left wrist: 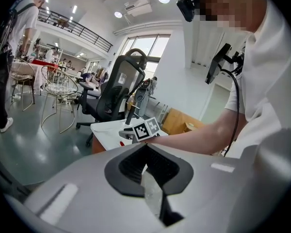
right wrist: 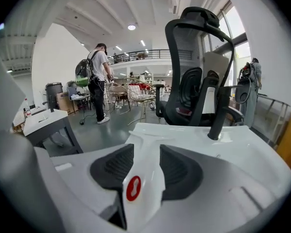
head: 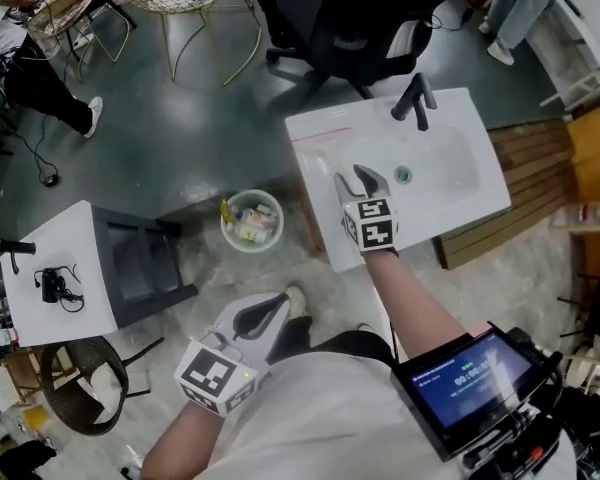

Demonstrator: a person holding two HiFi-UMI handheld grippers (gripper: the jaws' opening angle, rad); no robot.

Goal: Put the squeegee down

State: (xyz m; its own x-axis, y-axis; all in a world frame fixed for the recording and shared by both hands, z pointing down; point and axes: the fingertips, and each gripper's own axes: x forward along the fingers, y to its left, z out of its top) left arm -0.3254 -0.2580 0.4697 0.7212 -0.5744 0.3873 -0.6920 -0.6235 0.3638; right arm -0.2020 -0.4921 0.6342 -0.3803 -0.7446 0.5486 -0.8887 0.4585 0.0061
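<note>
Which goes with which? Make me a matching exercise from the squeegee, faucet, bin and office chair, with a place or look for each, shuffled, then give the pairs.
Things:
1 squeegee
2 faucet
3 bin
4 office chair

Descriptions:
A on the floor, litter inside
B black, upright on the back rim of the sink
C white with a red hole, between the jaws of the open right claw
D black, with a headrest, behind the sink

Pairs: 1C, 2B, 3A, 4D
</note>
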